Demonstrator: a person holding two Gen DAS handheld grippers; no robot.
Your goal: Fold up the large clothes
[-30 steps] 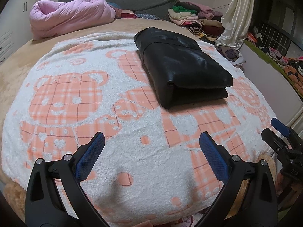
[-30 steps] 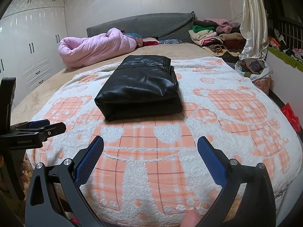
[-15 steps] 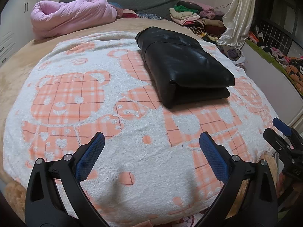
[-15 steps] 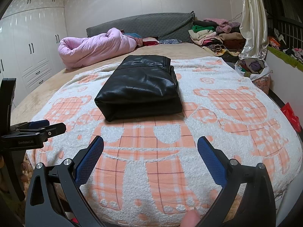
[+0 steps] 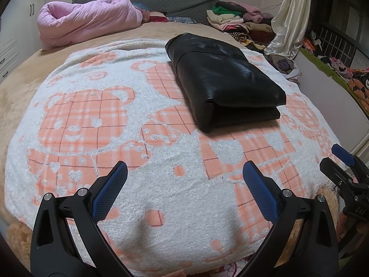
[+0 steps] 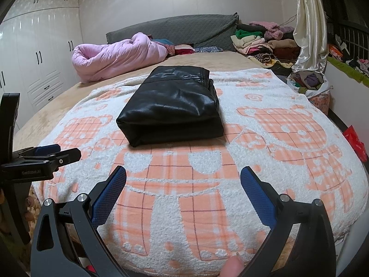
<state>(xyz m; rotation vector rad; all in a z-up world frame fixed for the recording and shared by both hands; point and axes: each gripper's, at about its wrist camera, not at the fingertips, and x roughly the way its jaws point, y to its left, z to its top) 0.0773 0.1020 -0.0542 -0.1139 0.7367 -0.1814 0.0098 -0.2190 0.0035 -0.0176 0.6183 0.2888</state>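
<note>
Jacket [image 5: 224, 85] lay folded into a black, shiny bundle on the bear-patterned blanket [image 5: 96, 124] covering the bed. Both tools hung short of the jacket over the blanket's near edge, left tool [image 5: 184, 185] and right tool [image 6: 183, 185] each spread wide, holding nothing.

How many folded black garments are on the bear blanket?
1: a folded glossy black leather-look garment lies mid-blanket, ahead of both open grippers. Nothing else sits on the white-and-orange bear-print blanket.

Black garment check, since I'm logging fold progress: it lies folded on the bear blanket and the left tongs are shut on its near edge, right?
Not quite. The black garment does lie folded on the bear blanket, but the left tongs are open and apart from it, holding nothing, as the left wrist view shows.
</note>
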